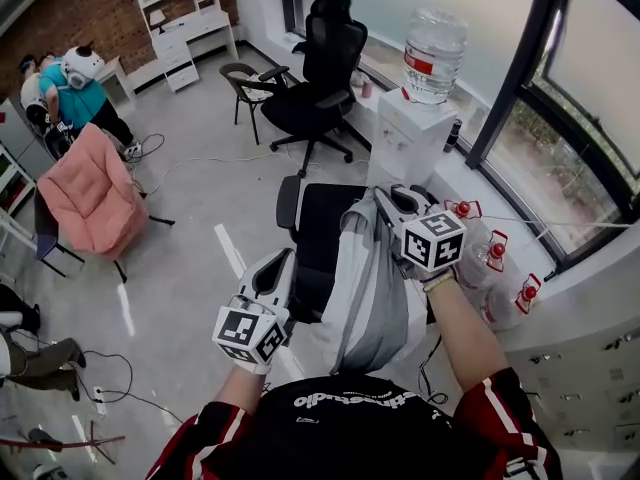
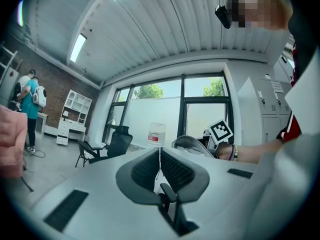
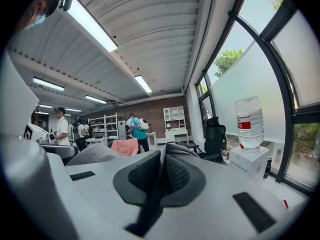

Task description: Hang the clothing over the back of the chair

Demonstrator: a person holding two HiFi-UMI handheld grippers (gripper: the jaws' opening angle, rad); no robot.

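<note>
A grey garment (image 1: 370,298) hangs from my right gripper (image 1: 386,206), which is shut on its top edge. It drapes down in front of me, just right of a black office chair (image 1: 318,233) that stands close below. In the right gripper view the jaws (image 3: 162,166) are pressed together, with grey cloth (image 3: 175,149) bunched above them and a dark strip trailing under them. My left gripper (image 1: 280,264) hovers by the chair's left side, apart from the garment. Its pads (image 2: 172,171) meet with nothing seen between them. The garment (image 2: 192,144) shows beyond them.
A water dispenser with a big bottle (image 1: 425,108) stands right behind the chair by the window. Red-capped jugs (image 1: 490,253) line the sill at the right. A second black chair (image 1: 320,68) is farther back, and a pink-draped chair (image 1: 90,193) and a person (image 1: 75,93) are at the left.
</note>
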